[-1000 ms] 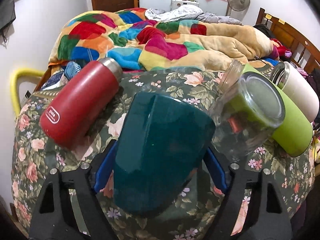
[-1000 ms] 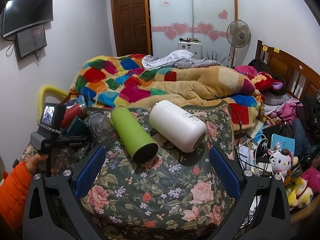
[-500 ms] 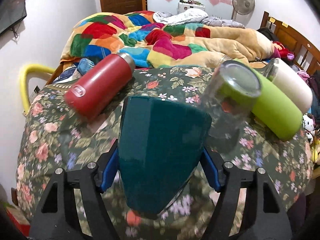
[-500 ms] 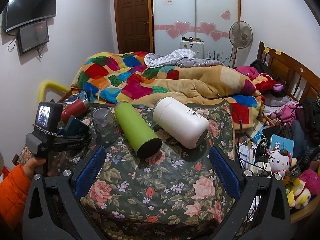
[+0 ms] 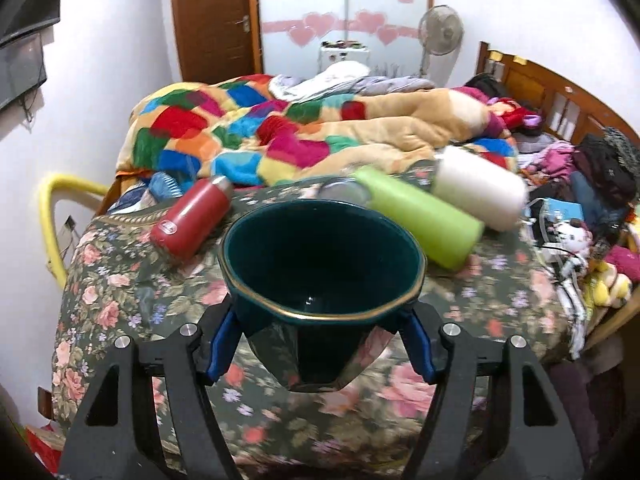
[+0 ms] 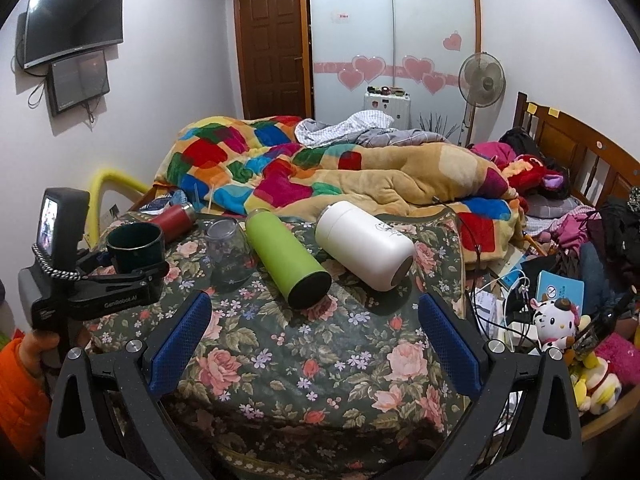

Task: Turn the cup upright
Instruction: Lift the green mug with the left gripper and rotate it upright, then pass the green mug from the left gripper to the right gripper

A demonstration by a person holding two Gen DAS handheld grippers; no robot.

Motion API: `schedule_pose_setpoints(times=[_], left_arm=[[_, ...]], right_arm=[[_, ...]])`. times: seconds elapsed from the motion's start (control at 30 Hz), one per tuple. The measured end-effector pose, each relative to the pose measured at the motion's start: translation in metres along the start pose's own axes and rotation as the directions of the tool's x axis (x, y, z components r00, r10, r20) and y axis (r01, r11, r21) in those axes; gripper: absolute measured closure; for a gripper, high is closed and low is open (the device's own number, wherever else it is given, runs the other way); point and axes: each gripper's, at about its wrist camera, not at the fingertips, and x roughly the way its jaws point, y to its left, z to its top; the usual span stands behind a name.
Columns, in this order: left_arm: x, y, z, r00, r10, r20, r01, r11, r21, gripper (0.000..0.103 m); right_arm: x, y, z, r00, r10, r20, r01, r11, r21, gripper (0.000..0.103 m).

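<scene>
Two claws are being shown above a table draped in a floral cloth (image 6: 320, 360). A dark green cup (image 5: 322, 280) with a gold rim is being gripped by the left claw (image 5: 322, 344), its blue pads (image 5: 222, 344) being pressed against opposite sides of the cup's lower body; the cup is being held mouth up, tilted slightly toward the camera, clear of the cloth at the left end of the table, as is being confirmed from the right wrist view, where the cup (image 6: 136, 246) is being seen in the left claw (image 6: 120, 280). The right claw (image 6: 316, 344) is being held wide open with nothing between its blue pads (image 6: 180, 344), above the near edge of the table. Four other vessels are being seen on the cloth: a red flask (image 6: 174, 222) lying on its side behind the cup, a clear glass jar (image 6: 228, 254) just beside a green bottle (image 6: 286, 256) lying on its side, and a white bottle (image 6: 364, 248) lying on its side near the green one. A colourful patchwork blanket (image 6: 280, 172) is being seen on the bed beyond the table.
</scene>
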Motion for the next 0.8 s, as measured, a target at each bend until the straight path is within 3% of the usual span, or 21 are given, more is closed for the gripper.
schedule_pose_setpoints(times=[0.13,0.33,0.5,0.8], left_arm=[[-0.009,-0.025,-0.002,1.000,-0.025,0.000,0.025,0.998,0.049,0.034],[0.005,-0.058,-0.021,0.992,-0.085,-0.096,0.093,0.992,0.082,0.034],[0.030,-0.081,-0.037,0.971,-0.128,-0.200,0.147,0.986,0.083,0.034],[0.061,-0.110,-0.041,0.947,-0.162,-0.277,0.196,0.975,0.101,0.034]], right_arm=[[-0.010,-0.003,-0.004,1.000,0.000,0.018,0.000,1.000,0.002,0.000],[-0.014,-0.011,-0.010,1.000,-0.005,0.022,0.005,1.000,0.005,0.000],[-0.011,-0.017,-0.018,1.000,-0.010,0.006,0.010,1.000,0.007,0.000],[0.004,-0.029,-0.029,0.999,-0.016,-0.043,0.017,1.000,0.023,0.000]])
